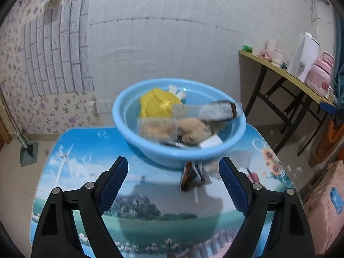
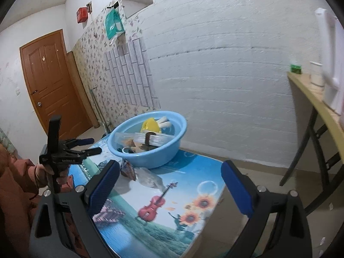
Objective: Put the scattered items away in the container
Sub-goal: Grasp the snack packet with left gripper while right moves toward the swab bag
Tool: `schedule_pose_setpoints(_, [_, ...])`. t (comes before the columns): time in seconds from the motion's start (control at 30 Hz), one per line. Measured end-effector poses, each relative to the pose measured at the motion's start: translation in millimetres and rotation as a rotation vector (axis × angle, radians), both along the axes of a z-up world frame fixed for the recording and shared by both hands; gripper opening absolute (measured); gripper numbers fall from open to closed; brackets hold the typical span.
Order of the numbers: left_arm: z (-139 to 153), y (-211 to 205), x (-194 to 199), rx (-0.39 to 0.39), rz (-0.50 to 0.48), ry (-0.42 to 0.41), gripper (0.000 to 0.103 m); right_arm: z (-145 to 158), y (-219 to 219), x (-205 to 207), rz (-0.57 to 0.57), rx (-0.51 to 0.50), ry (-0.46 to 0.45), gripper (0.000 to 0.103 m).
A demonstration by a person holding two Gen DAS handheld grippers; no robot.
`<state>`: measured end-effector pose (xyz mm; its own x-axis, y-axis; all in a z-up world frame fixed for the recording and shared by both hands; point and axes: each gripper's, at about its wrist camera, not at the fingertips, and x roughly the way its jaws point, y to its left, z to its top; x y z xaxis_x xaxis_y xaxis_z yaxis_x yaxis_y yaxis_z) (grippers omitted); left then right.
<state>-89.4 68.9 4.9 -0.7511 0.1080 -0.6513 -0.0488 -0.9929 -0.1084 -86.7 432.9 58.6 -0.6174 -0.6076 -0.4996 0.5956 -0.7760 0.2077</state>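
Blue basin: container point(image 1: 234, 138), sits at the far edge of the small printed table point(image 1: 150, 195); already holds a yellow toy point(image 1: 155, 105), clear packets and other bits.
Left-out item: dark-and-clear snack packet point(image 1: 194, 176) lies on the table, touching or just under the basin's near rim; blurred, so its print cannot be read.
Packet axis: long side looks to run from the basin toward the near edge, clear end trailing toward the table's right edge.
Left gripper: point(image 1: 174, 177) jaws wide, nothing between the pads; packet lies just ahead, closer to its right finger than its left.
Right gripper: point(image 2: 169, 179) also spread wide and empty; packet point(image 2: 139, 175) sits ahead, hard by its left finger.
Nearer hand: judged left, since it points almost straight at the packet.
Next step guess: drop onto the packet, pinch across its short side, lift over the rim.
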Motion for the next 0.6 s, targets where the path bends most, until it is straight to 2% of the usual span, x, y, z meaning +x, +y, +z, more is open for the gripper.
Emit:
schedule_pose_setpoints(0.33, [-33.0, 0.6, 9.9, 0.030, -0.072, -0.074, 0.086, -29.1, -52.3, -10.9, 0.020, 0.007, -0.058, 0.091])
schedule_pose_setpoints(0.5, [-51.9, 16.8, -8.3, -0.025, -0.111, -0.109, 0.086, -59.2, -75.2, -20.7, 0.025, 0.027, -0.125, 0.085])
schedule_pose_setpoints(0.6, [-61.6, 32.4, -26.0, -0.045, -0.156, -0.159, 0.086, -78.1, -88.3, -30.4, 0.020, 0.047, -0.176, 0.080])
